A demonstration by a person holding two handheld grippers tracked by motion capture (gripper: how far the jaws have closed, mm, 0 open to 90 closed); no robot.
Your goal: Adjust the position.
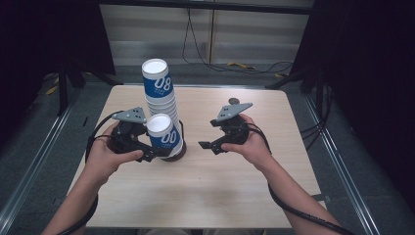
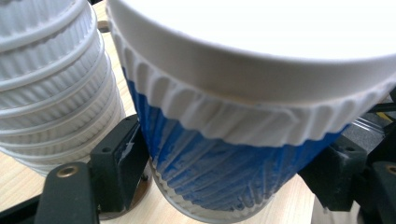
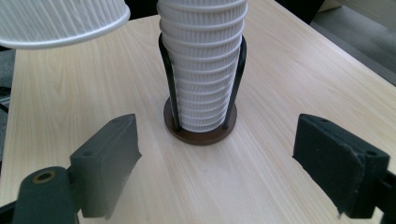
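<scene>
Blue-and-white paper cup [image 1: 165, 136] sitting upright, clenched in left gripper [image 1: 150, 155], just beside stack [image 1: 161, 95] in holder [image 3: 201, 133]; right gripper [image 1: 209, 145] released, pointing toward it.

We see a ribbed paper cup [image 2: 224, 154], blue with a smooth white rim, and the stacked cups [image 3: 201, 70] share its corrugated white paper. They sit in a thin black wire holder [image 3: 173, 93] on a dark, smooth round base [image 3: 201, 135]. The table [image 3: 280, 84] looks like pale matt wood grain, and the gripper pads [image 3: 109, 163] like matt black plastic, scuffed at the edges.
</scene>
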